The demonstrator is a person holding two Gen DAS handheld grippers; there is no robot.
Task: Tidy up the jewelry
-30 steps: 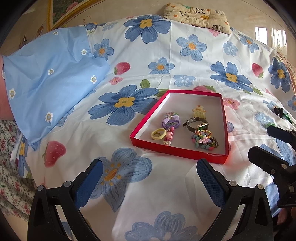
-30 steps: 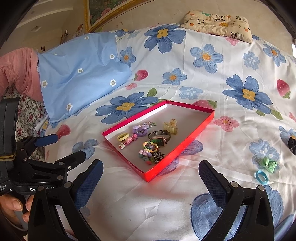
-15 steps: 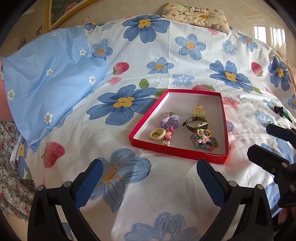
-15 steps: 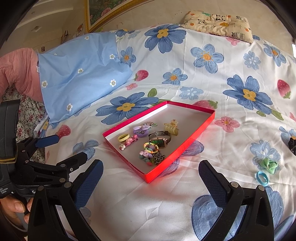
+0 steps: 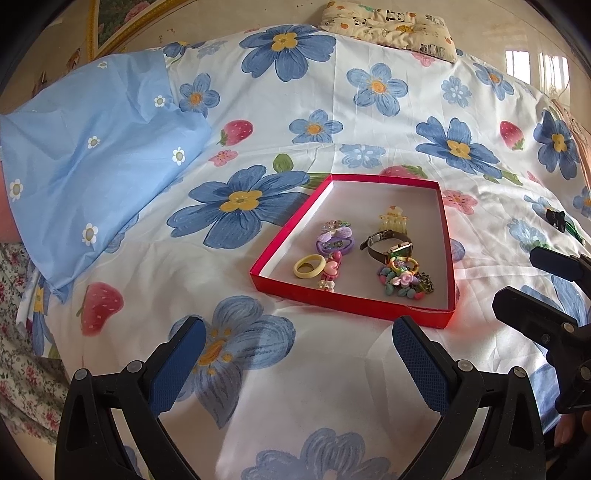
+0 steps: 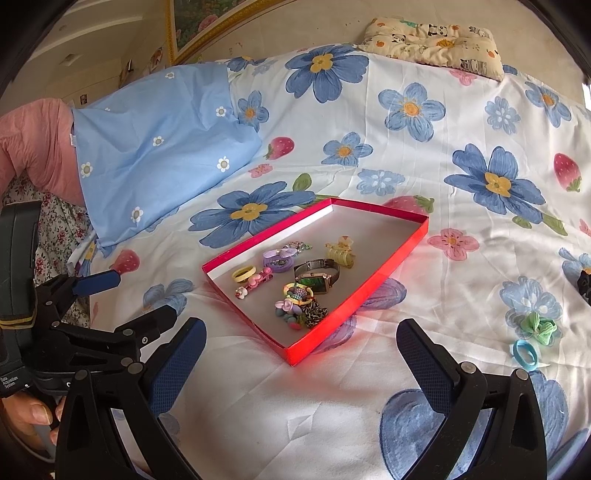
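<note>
A red box lid (image 5: pixel 347 304) (image 6: pixel 384 273) lies on the flowered bedsheet and holds several pieces: a yellow ring (image 5: pixel 309 266), a purple flower clip (image 5: pixel 334 240), a pink clip (image 5: pixel 330 275), a wristwatch (image 5: pixel 391 247) (image 6: pixel 317 277), a yellow claw clip (image 5: pixel 393 219) and a beaded bracelet (image 5: pixel 402 282). Outside the box, at the right in the right wrist view, lie a green bow (image 6: pixel 537 326), a light blue hair ring (image 6: pixel 524 354) and a black item (image 6: pixel 585 284). My left gripper (image 5: pixel 299 354) and right gripper (image 6: pixel 301 358) are open and empty, short of the box.
A light blue pillowcase (image 5: pixel 92 155) covers the left of the bed. A small panda-print pillow (image 5: pixel 388 22) lies at the far edge. The right gripper also shows at the right edge of the left wrist view (image 5: pixel 546 295). A black bow (image 5: pixel 556 218) lies right of the box.
Almost nothing: the views shift very slightly, and both grippers stay open and empty in front of the box.
</note>
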